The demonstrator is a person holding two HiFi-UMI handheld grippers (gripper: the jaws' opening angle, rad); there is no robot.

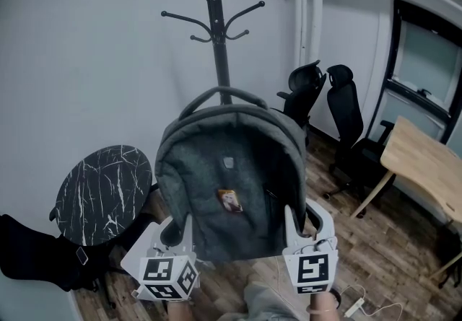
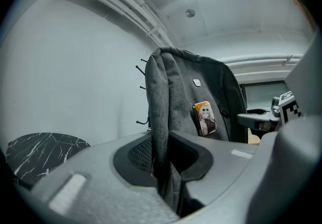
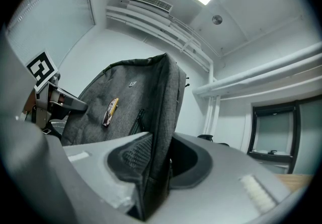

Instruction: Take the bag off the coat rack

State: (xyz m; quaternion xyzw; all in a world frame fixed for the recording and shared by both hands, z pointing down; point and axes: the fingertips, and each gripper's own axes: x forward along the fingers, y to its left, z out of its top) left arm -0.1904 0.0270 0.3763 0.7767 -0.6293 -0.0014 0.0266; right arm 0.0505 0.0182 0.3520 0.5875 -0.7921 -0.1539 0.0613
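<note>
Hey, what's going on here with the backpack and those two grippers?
A person is holding a grey backpack up between two handheld grippers. The left gripper is clamped on the bag's left edge and the right gripper on its right edge. The coat rack stands behind, and the bag looks already clear of it.

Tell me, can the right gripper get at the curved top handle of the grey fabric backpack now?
Probably not. The right gripper is shut on the grey fabric backpack's lower right edge; the curved top handle sits at the opposite end. It would have to let go first.
</note>
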